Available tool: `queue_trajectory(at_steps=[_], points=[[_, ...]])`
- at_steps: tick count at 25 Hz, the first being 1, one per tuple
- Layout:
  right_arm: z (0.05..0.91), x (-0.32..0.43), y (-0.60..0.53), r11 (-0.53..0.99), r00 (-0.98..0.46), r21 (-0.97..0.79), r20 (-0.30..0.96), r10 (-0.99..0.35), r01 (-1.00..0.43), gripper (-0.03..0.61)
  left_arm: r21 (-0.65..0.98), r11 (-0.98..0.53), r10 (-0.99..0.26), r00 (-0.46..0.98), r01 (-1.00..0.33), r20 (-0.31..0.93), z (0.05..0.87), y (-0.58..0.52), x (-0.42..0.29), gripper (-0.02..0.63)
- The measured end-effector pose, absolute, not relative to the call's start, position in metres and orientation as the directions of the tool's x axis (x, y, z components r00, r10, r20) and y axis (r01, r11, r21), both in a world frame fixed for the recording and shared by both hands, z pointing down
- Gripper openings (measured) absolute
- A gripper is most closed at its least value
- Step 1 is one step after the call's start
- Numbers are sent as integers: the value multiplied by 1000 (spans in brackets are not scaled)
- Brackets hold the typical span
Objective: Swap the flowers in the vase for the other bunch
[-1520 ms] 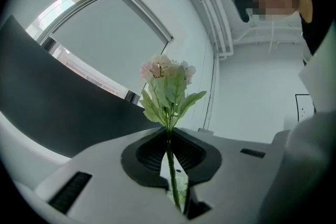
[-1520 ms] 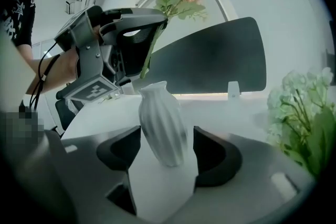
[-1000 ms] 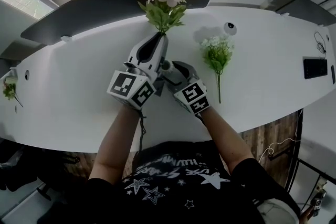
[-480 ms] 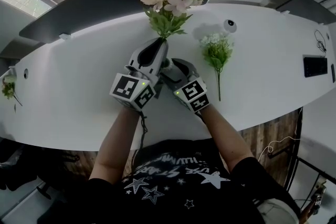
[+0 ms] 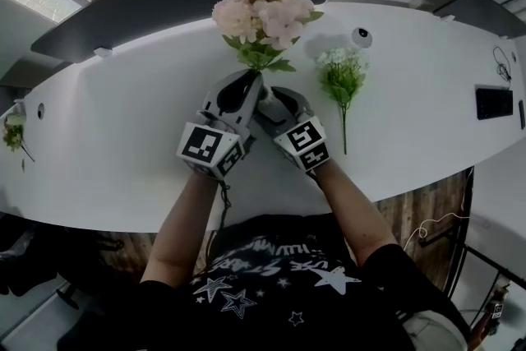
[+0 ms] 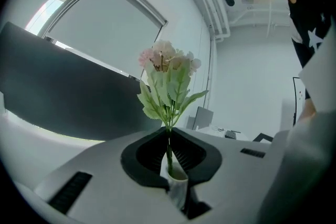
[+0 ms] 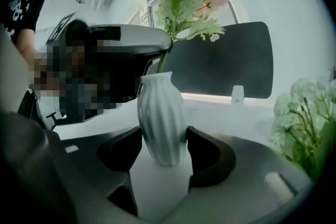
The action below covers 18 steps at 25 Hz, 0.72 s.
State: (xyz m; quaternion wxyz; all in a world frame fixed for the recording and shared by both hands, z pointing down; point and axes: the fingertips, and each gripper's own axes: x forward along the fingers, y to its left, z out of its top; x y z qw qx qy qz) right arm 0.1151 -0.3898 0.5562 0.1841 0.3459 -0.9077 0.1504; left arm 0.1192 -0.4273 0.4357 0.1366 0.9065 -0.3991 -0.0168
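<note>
Pink flower bunch (image 5: pixel 261 12): stem in mouth of white ribbed vase (image 7: pixel 160 118), lower end hidden inside. Left gripper (image 6: pixel 169 136) pinched on stem above rim; right gripper (image 7: pixel 161 149) clamped on vase body. Head view: vase hidden behind grippers. White-green bunch (image 5: pixel 341 78) flat on white table (image 5: pixel 123 144), apart.

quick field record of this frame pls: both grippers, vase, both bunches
left gripper: fingers shut on the stem of the pink artificial flower bunch
right gripper: fingers shut on the white ribbed vase
pink bunch: upright, stem reaching into the vase mouth
vase: upright on the white table
other bunch: white-and-green flower bunch lying on the table, right of the vase, untouched
</note>
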Motion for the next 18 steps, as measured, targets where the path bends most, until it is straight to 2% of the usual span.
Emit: queue_trajectory(at_steps=[12,18], points=[[563,114,-381,710,-690,-147,433,-580,-689,264,167,-666,-704,687,-727,182,475,-390,113,32],[568,117,-382,702,-679,-137,436,-591,-699,264,154,-658,-712,675,-737,191,476,-388,113,32]])
